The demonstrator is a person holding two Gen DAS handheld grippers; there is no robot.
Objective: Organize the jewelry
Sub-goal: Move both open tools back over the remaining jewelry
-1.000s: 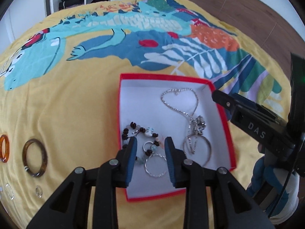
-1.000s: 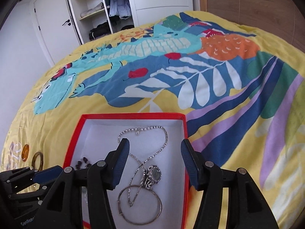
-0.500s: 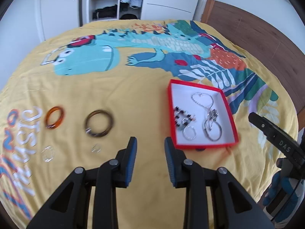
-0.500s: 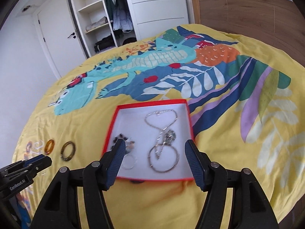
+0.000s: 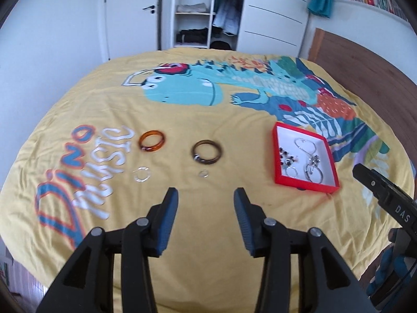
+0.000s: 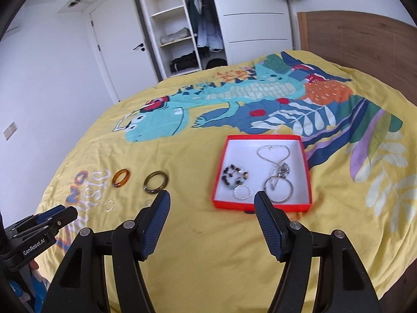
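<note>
Left gripper spread, empty, above the yellow dinosaur bedspread. Small silver ring lies just ahead of its fingertips, dark brown bangle beyond; red-rimmed white tray off right. Right gripper also spread, empty, nearer the tray; left is likely closer to the loose pieces.

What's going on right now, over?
Left gripper and right gripper open, empty. Red box holds necklace; brown bangle outside. Nothing blocking.

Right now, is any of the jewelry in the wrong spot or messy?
Yes. Four pieces lie loose on the bedspread, outside the red box: an orange bangle, a brown bangle, a clear ring and a small silver ring. Inside the box, the silver necklace lies across a hoop.
</note>
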